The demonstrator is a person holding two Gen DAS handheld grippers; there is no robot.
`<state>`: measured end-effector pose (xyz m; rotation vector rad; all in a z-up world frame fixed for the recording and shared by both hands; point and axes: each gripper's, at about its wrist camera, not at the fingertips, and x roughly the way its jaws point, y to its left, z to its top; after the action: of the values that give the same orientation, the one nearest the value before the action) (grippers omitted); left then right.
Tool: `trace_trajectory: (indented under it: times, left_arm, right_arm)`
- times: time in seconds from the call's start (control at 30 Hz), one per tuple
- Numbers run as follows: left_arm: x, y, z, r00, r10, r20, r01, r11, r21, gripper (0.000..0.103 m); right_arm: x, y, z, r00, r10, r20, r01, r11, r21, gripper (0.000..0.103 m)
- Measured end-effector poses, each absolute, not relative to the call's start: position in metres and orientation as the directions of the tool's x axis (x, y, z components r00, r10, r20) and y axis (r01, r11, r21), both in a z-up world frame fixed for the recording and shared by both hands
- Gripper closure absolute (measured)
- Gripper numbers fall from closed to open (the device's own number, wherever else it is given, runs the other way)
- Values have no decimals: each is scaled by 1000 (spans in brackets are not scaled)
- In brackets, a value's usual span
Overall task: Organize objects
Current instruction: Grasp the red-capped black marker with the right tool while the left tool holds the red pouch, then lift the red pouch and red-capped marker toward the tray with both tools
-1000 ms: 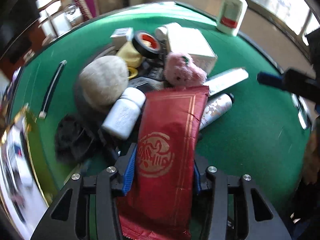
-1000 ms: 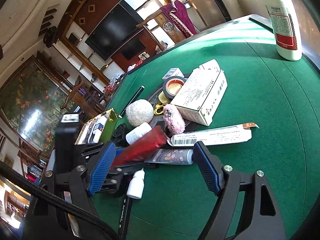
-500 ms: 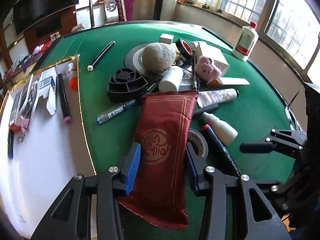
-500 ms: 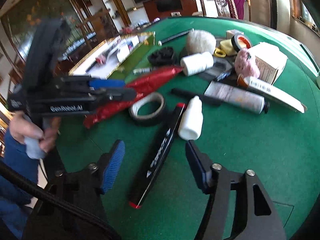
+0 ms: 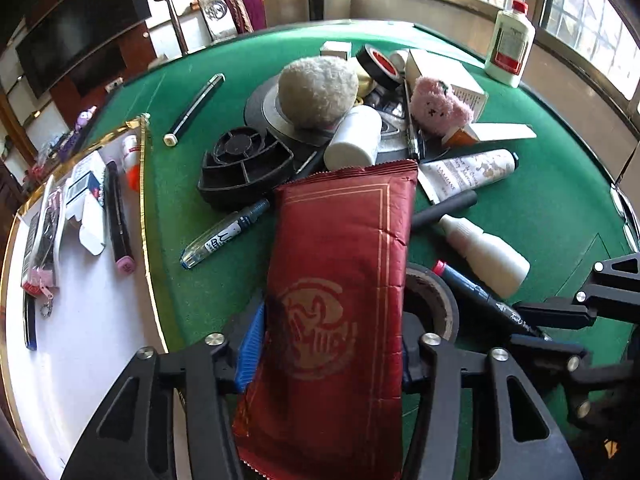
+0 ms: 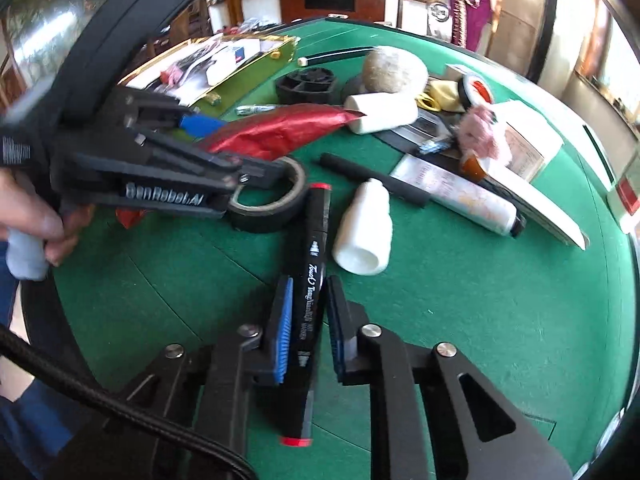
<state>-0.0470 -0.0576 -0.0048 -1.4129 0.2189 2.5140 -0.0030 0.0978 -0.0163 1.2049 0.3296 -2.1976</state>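
My left gripper [image 5: 328, 344] holds a red foil packet [image 5: 344, 248] upright between its blue pads, above the green table [image 5: 540, 208]; its jaws are opening slightly, with the pads still on the packet. In the right wrist view the left gripper [image 6: 232, 146] and its red packet [image 6: 288, 128] hover over a roll of black tape [image 6: 268, 208]. My right gripper [image 6: 308, 320] is shut on a black marker [image 6: 312, 248] with red ends that lies on the felt. The right gripper [image 5: 524, 328] shows at the right edge of the left wrist view, on that black marker [image 5: 472, 288].
A white tray with a gold rim [image 5: 150, 240] at the left holds a marker and small packs. On the felt lie a white dropper bottle [image 6: 364, 232], a cream tube [image 5: 468, 172], a pen [image 5: 224, 232], a black divided dish [image 5: 244, 168], a fluffy ball [image 5: 316, 88] and a pink plush [image 5: 436, 104].
The right gripper swung down over the black marker and closed on it. The left gripper carried the red packet back from the pile, toward the tray side.
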Motion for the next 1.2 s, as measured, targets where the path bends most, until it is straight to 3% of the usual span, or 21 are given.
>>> trace_trajectory:
  times: [0.2,0.7,1.2]
  left_arm:
    - [-30,-75,6,-532,248,-810,-241,-961,-137,68]
    - [1,-88,32,-589,348,-730,-242,-937,-252,68]
    - [19,-151,51,-636,412,-652,-202,-905,-374,69]
  right_arm:
    - [4,128,-7,-426,-451,-784,567,-808,157,90]
    - [1,122,13,-449,-514,-731,540,-808,236,90]
    - [-10,58,42,-433,-577,-693,592,-761,264,90]
